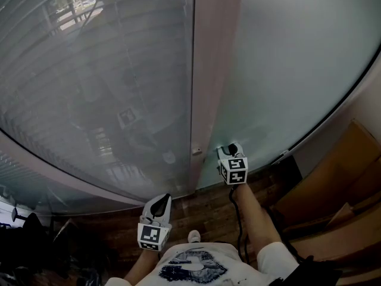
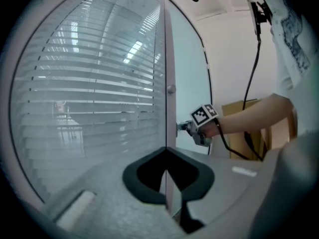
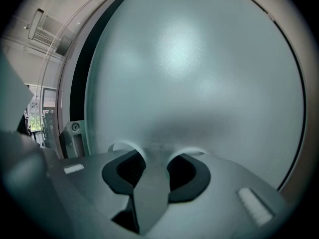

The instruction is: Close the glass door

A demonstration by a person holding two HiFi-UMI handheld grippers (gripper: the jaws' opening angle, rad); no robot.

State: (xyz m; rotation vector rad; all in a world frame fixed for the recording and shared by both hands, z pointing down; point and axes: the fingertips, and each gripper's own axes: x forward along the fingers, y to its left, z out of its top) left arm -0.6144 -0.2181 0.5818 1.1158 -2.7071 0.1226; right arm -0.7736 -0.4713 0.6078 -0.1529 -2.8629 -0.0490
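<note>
The door (image 1: 297, 58) is frosted, matt glass. The panel (image 1: 89, 70) at the left is clear, glossy glass. The frame (image 1: 208, 70) looks smooth and pale, the handle (image 2: 182, 126) like metal, and the floor (image 1: 202, 210) is shiny wood.

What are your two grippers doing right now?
Left gripper: closed, holding nothing.
Right gripper: closed on the handle.

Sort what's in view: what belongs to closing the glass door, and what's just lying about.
For the job: frosted glass door; door handle, clamped in the right gripper; door frame post.
Lying about: cardboard boxes; blinds behind glass; left gripper, shut and empty.
</note>
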